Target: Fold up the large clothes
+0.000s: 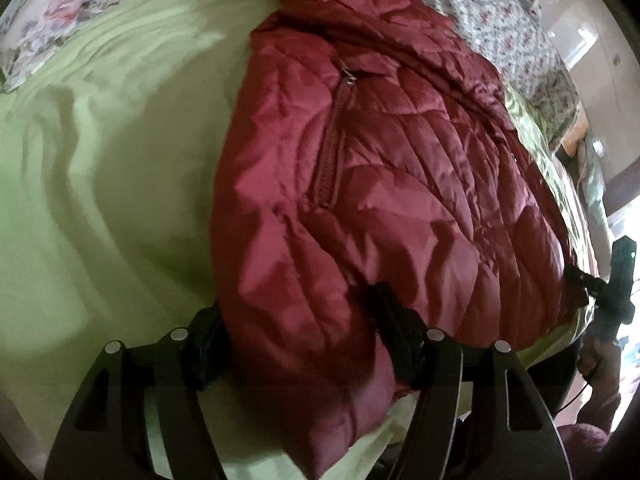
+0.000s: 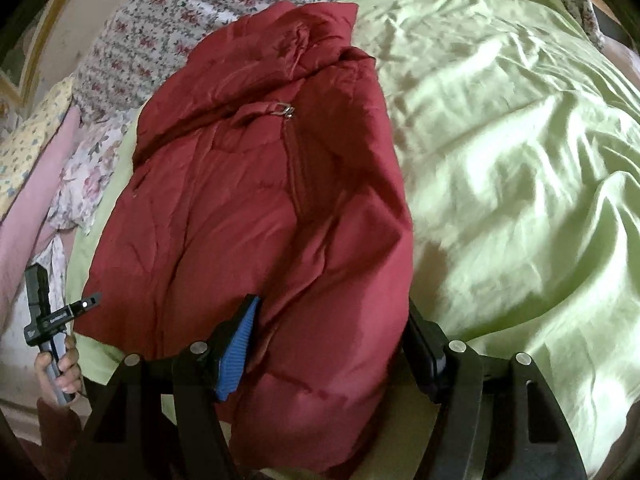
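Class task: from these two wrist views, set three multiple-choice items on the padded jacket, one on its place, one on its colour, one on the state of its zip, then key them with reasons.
1. The quilted padded jacket lies on:
A. a pale green satin sheet
B. a wooden floor
C. a chair

2. The jacket's colour is:
A. navy
B. dark red
C. grey

3. The zip on the jacket's upper face is:
A. missing
B. fully open
C. closed

Key:
1 A, green sheet shows around the jacket in both views.
2 B, its shiny fabric is dark red throughout.
3 C, the teeth meet up to the metal pull.
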The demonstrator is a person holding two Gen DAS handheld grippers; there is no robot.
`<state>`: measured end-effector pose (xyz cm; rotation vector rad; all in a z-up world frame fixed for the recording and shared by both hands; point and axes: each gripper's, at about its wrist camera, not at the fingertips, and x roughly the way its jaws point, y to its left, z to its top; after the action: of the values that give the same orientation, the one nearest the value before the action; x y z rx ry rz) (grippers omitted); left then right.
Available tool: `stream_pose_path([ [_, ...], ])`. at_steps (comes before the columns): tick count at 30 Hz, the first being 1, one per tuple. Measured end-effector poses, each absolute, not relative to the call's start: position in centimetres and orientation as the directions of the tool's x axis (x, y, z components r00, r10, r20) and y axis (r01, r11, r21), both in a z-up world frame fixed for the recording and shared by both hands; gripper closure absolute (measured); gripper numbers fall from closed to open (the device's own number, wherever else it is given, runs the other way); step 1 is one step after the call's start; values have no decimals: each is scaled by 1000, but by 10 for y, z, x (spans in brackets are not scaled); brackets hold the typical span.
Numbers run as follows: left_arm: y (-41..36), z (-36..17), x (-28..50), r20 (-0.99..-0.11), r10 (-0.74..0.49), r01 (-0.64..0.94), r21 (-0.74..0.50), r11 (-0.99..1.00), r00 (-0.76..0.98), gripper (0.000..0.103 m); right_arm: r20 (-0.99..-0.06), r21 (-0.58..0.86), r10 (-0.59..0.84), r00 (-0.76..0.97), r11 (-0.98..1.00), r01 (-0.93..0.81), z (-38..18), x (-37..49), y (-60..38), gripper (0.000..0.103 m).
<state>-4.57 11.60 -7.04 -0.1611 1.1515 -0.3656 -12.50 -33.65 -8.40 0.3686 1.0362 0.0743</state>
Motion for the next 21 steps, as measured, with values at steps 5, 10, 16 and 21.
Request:
stream_pose_path([
  [5,110,-70,-49,-850,-397,242,-327,913,348,67,-819,338,244,519,936,95,-84,-126,-334,36],
  [10,110,-64,-54,-827,-432,271,-350,897,360,84,-802,372,284,525,926,67,-81,-129,-331,67],
  [16,108,-45,-66,-803,-444,308,-339,889,397,89,-785,375,301,541,927,28,-70,-139,-327,76],
  [21,112,-22,-75,-776,-473,347,-345,872,417,91,-744,408,344,572,913,-19,-50,-151,-325,78],
])
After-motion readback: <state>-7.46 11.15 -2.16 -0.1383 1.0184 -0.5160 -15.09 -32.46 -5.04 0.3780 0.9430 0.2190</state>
